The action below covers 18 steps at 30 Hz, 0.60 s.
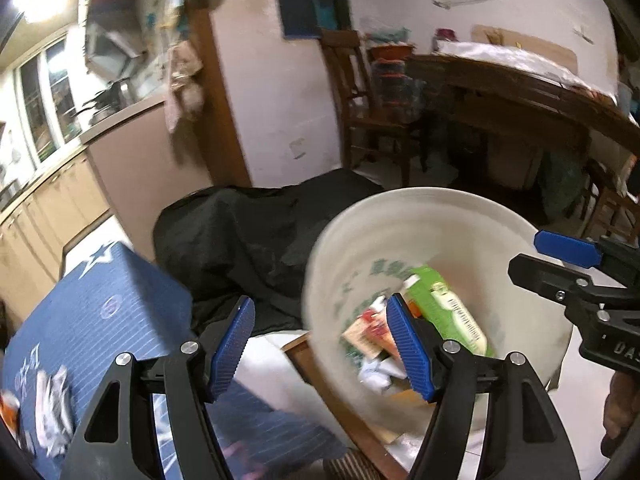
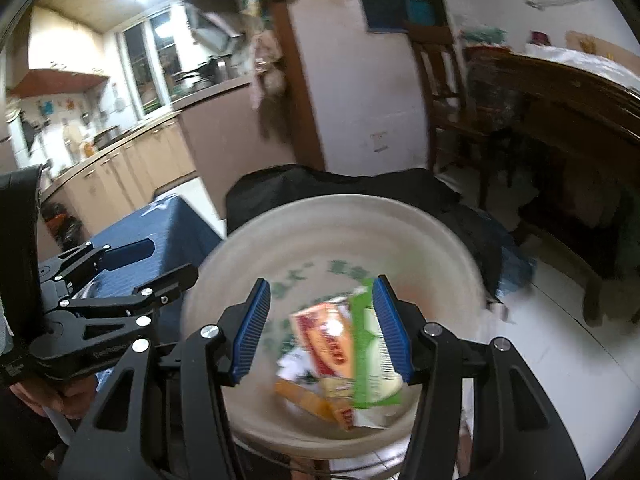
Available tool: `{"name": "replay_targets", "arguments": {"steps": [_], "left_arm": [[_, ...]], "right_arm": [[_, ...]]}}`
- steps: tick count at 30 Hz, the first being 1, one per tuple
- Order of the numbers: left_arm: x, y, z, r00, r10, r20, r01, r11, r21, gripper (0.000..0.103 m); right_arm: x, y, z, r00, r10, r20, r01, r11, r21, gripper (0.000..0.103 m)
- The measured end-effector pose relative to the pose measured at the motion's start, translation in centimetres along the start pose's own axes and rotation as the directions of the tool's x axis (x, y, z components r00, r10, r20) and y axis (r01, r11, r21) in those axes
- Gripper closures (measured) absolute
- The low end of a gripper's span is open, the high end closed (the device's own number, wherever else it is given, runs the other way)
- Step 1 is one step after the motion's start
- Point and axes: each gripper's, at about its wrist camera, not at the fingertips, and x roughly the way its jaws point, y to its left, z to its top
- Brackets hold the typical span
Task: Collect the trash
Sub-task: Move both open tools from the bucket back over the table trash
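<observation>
Kitchen-dining room, blue striped tablecloth (image 1: 100,320) at left. Cream round plastic bucket (image 1: 400,208) already holds green carton (image 2: 370,360), red wrapper (image 2: 328,340). Left gripper (image 1: 320,344) and right gripper (image 2: 320,328) released, empty. Crumpled white paper (image 1: 52,412) on cloth uncollected.

We see the bucket (image 2: 400,216) as cream plastic, its inner wall smooth and matt with faded green print. Inside it, toward six o'clock, lies a green carton (image 2: 370,356) of glossy printed card, with a red-and-orange packet (image 2: 332,340) at its nine o'clock that looks like shiny printed paper or film; we cannot tell which. Crumpled white paper (image 1: 378,372) shows low in the bucket. Both the right gripper (image 2: 322,328) and the left gripper (image 1: 322,348) have matt black arms, bright metal bolt heads and ribbed blue pads (image 1: 234,346). At nine o'clock of the bucket, blue striped cloth (image 1: 120,304) covers a surface; at twelve o'clock lies dull black fabric (image 1: 248,232). The chair (image 1: 360,92) beyond is dark varnished wood.
</observation>
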Motion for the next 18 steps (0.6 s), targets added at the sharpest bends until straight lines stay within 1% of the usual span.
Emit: {"name": "replay_targets", "arguments": {"steps": [4,8,11,14,18], "left_arm": [[-2.6,4.9,-2.3,0.998,0.07,-0.004,-0.071,0.995,-0.064,0.033],[-5.0,9.5,-4.8,0.991,0.132,-0.024,-0.134,0.984,-0.117,0.033],[-6.7,13.0,-7.1,0.983,0.18,-0.047,-0.186,0.966,-0.182,0.033],[-8.5,16.6,-9.7,0.968,0.239,-0.071,-0.249,0.94,-0.234,0.033],[-10.5,20.6,-12.8,0.951,0.288,-0.114,-0.309,0.903,-0.3,0.033]], "right_arm": [[1.3,3.9,-0.3,0.997,0.07,-0.025,-0.072,0.995,-0.071,0.052],[3.0,8.0,-1.0,0.987,0.142,-0.069,-0.15,0.98,-0.128,0.052],[4.4,11.0,-1.5,0.976,0.186,-0.11,-0.202,0.967,-0.155,0.052],[5.5,14.0,-2.0,0.964,0.221,-0.151,-0.248,0.95,-0.191,0.052],[6.7,18.2,-2.6,0.945,0.258,-0.201,-0.304,0.92,-0.248,0.052]]}}
